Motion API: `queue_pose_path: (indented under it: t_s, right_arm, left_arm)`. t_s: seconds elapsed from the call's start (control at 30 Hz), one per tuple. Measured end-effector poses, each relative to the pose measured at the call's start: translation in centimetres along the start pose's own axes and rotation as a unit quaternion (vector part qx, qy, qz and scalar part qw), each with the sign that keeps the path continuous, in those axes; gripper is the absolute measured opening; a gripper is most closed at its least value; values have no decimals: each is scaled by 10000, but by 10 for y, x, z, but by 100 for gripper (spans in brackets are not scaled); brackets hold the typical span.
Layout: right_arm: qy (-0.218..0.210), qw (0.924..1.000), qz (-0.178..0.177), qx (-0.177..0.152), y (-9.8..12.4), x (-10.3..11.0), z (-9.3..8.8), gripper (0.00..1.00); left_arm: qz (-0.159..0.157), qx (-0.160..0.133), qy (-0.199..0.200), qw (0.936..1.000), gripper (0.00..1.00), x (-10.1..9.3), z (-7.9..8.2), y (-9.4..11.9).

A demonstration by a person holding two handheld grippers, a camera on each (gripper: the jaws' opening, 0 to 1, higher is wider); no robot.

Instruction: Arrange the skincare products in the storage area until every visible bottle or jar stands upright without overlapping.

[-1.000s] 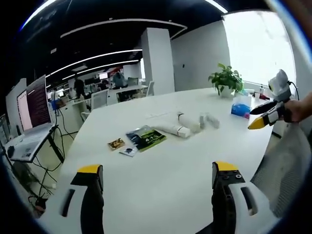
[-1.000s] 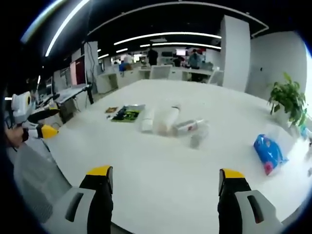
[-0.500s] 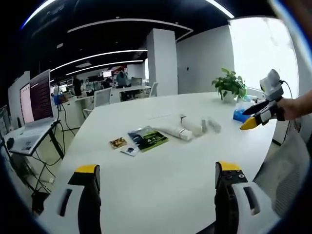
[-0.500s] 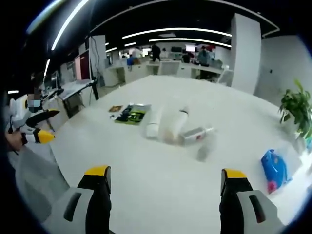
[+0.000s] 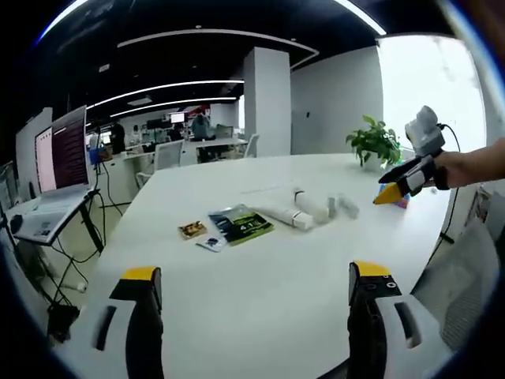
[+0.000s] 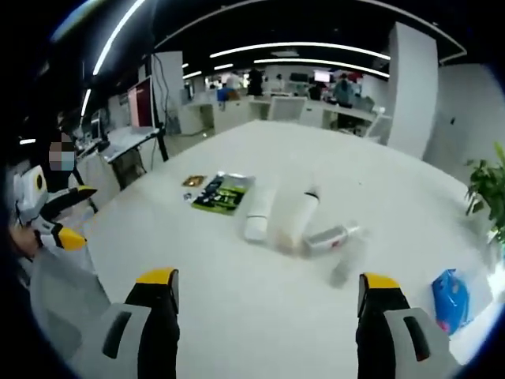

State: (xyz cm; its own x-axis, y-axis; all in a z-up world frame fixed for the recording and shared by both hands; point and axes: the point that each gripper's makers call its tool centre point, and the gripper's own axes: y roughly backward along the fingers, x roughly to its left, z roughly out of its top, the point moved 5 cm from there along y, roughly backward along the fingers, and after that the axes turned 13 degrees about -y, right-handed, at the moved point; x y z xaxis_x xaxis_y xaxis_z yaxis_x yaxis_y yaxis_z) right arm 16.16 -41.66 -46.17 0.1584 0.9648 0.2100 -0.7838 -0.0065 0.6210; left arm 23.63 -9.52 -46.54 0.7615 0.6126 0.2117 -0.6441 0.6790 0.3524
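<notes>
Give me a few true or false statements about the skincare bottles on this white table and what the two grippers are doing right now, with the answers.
1. The skincare bottles stand upright on the white table. False: they lie on their sides, close together.
2. The right gripper is open and holds nothing. True.
3. A green packet lies flat beside the bottles. True.
4. The left gripper is clamped on a bottle. False: its jaws are apart and empty, short of the bottles.
5. A potted plant stands at the table's far edge in the left gripper view. True.
6. A blue pack lies on top of the bottles. False: it lies apart from them near the table's edge.
</notes>
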Motion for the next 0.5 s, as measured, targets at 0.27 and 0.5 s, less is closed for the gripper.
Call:
queue_pose_path:
  t_s: [0.27, 0.5]
  right_arm:
    - [-99, 9994, 205, 266, -18, 6, 10, 99]
    - [-120, 9992, 266, 281, -27, 8, 23, 99]
  left_arm:
    - [11, 20, -24, 10000, 90, -1, 1, 1]
    - [-65, 59, -64, 9999, 89, -4, 0, 0]
